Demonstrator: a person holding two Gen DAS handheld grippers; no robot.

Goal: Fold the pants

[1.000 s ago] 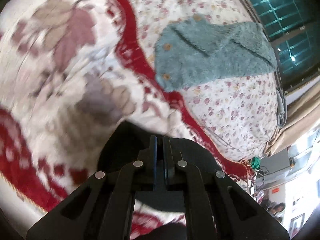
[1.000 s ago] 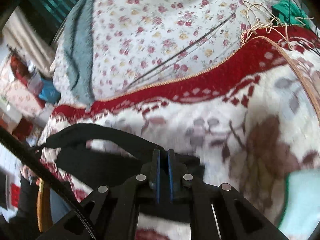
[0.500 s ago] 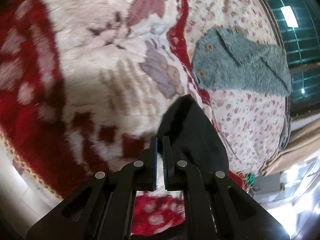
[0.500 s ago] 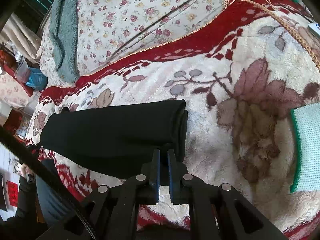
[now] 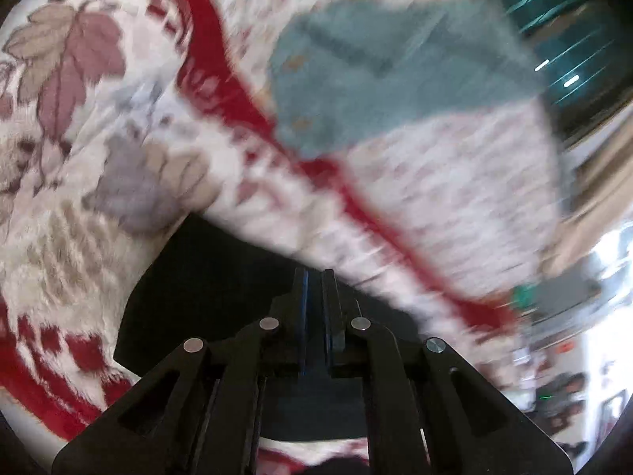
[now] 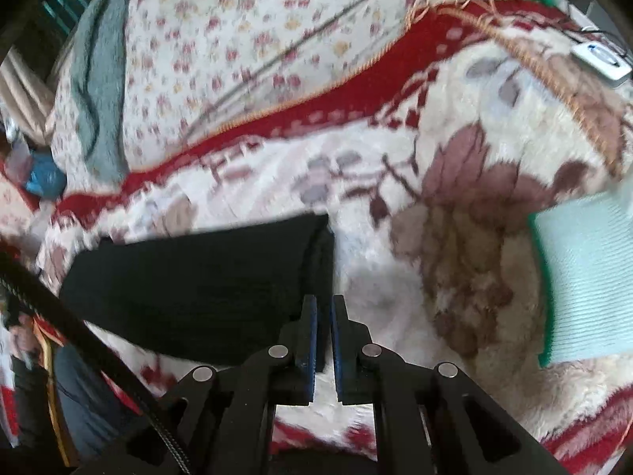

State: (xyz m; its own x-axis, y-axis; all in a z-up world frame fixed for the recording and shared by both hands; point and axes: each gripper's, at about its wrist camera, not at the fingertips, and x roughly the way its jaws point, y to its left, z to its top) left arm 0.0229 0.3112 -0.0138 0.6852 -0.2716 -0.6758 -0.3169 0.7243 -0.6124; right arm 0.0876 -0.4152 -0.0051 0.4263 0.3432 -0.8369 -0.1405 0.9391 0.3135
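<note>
The black pants (image 6: 198, 277) lie as a folded bundle on the fluffy red-and-cream blanket (image 6: 455, 217). My right gripper (image 6: 323, 299) is at the bundle's right end, its jaws nearly together and pinching the black edge between the pads. In the blurred left wrist view the pants (image 5: 205, 297) spread dark beneath and behind my left gripper (image 5: 314, 273). That gripper is shut, and I see no cloth between its pads.
A grey-teal fuzzy garment (image 5: 376, 79) lies on the floral sheet (image 6: 257, 39) beyond the blanket's red border. A folded mint cloth (image 6: 585, 277) sits on the blanket at the right. A white device (image 6: 601, 59) lies far right. A black cable (image 6: 79, 336) crosses at the lower left.
The pants went from a lifted loop to a flat folded bundle. The left view swung away and back: the pants were to the right of its tips, now they lie under them.
</note>
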